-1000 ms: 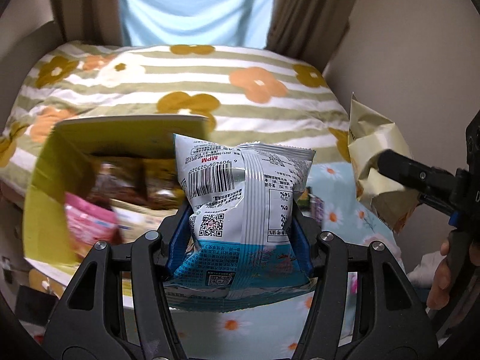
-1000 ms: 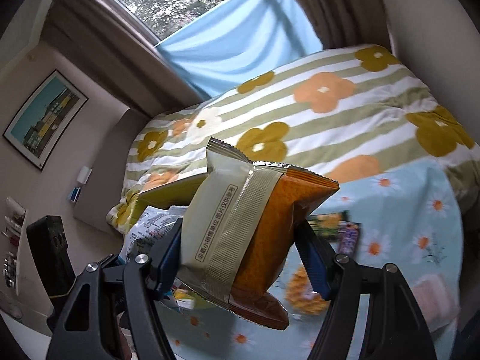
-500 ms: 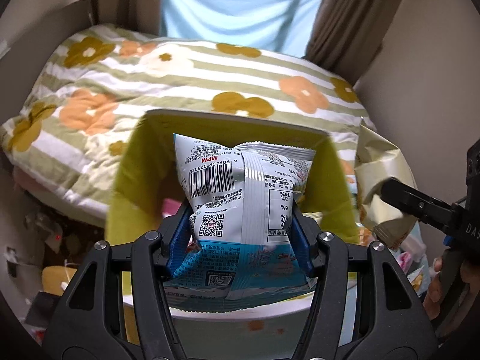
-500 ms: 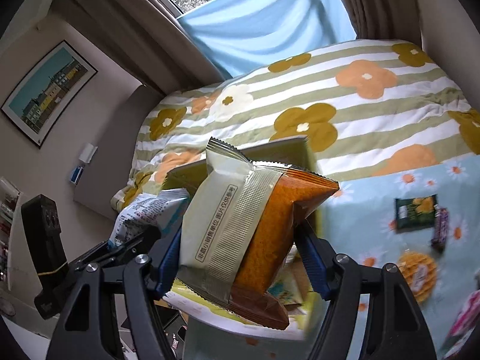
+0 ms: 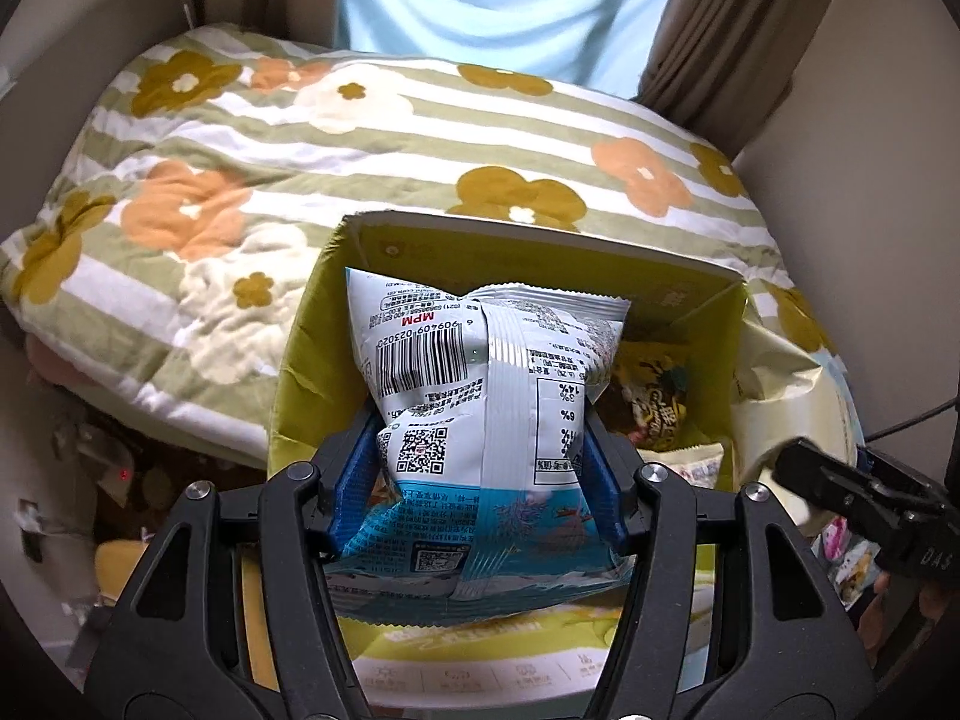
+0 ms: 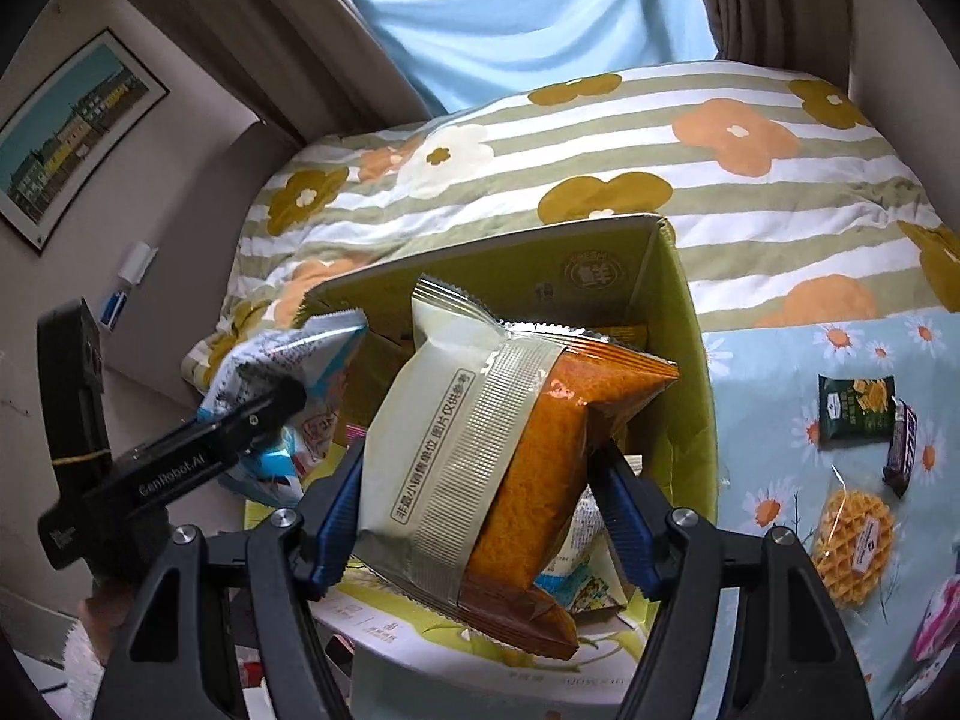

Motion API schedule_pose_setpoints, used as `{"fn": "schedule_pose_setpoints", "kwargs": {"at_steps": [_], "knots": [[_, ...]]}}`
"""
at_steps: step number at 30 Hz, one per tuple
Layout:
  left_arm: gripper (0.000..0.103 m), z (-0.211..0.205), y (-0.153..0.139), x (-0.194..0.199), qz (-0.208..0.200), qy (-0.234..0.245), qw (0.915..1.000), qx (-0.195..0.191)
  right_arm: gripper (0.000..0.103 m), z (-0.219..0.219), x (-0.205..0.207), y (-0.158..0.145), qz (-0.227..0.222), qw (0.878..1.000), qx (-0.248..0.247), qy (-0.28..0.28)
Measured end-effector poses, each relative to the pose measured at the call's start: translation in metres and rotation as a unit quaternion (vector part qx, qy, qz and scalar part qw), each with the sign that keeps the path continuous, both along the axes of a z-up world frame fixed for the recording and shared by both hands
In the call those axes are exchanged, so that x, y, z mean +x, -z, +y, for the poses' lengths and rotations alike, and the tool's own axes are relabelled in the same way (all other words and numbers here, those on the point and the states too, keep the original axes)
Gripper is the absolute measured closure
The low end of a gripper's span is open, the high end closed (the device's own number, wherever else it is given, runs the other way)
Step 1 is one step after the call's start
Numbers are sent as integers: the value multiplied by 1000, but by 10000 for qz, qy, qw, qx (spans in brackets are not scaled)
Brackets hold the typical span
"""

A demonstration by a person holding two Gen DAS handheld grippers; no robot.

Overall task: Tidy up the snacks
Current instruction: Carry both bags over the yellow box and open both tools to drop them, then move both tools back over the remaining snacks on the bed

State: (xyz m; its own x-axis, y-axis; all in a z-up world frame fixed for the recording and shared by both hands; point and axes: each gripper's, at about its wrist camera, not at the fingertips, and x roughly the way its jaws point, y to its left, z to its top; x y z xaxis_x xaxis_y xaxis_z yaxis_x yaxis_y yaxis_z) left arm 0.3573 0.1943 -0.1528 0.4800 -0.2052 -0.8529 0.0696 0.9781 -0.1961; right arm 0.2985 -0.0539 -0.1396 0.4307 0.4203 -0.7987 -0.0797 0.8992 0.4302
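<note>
My left gripper (image 5: 480, 474) is shut on a white and blue snack bag (image 5: 486, 420) and holds it over the open yellow-green cardboard box (image 5: 528, 252). My right gripper (image 6: 480, 498) is shut on a cream and orange snack bag (image 6: 492, 456), also over the box (image 6: 678, 324). The left gripper (image 6: 180, 462) with its bag (image 6: 288, 360) shows at the left of the right wrist view. The right gripper (image 5: 852, 492) and its cream bag (image 5: 774, 372) show at the right of the left wrist view. Several snack packs (image 5: 654, 402) lie inside the box.
The box stands by a bed with a striped floral quilt (image 5: 252, 138). On a light blue daisy cloth (image 6: 780, 468) to the right lie a green snack pack (image 6: 855, 408), a dark bar (image 6: 903, 450), a wrapped waffle (image 6: 852, 546) and a pink pack (image 6: 936, 630). Clutter lies on the floor at left (image 5: 90, 462).
Both grippers have moved left with their bags, from above the daisy cloth to over the open box. The box now sits centred under both bags.
</note>
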Motion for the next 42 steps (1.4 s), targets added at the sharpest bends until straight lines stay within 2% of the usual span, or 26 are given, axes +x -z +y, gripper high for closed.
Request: {"fn": "schedule_pose_setpoints", "kwargs": {"at_steps": [1,2,3,8,14,19,20,21,23,30,37,42], "knots": [[29,0,0,0,16,-11,10000,-7,36,1,1,2,15,10000,-30,-38],[6,1,0,0,8,-26,10000,-14,36,3,2,3,21,10000,-62,-63],[0,2,-1,-1,-50,-72,10000,0,36,5,2,4,21,9999,-105,-102],[0,10,1,-6,-48,-102,9999,21,36,14,-5,10,-4,9985,-409,-366],[0,22,1,-16,-58,-276,9995,-173,36,26,-14,15,-132,9962,-505,-697],[0,24,1,-24,-61,-316,9994,-137,34,47,-21,15,-274,9925,-593,-1034],[0,24,1,-26,-70,-324,9994,-130,27,50,-22,16,-295,9919,-619,-1067],[0,24,1,-28,-66,-322,9994,-120,14,51,-24,17,-346,9919,-618,-1056],[0,22,1,-31,-50,-283,9995,-89,1,51,-28,15,-543,9917,-600,-997],[0,20,6,-44,-45,-225,9997,-33,1,48,-42,9,-884,9890,-853,-823],[0,18,9,-50,-53,-107,9999,-71,1,41,-51,11,-698,9909,-949,-657],[0,8,3,-55,-119,-10,9999,-76,1,27,-64,0,-753,9901,-1074,-497]]}}
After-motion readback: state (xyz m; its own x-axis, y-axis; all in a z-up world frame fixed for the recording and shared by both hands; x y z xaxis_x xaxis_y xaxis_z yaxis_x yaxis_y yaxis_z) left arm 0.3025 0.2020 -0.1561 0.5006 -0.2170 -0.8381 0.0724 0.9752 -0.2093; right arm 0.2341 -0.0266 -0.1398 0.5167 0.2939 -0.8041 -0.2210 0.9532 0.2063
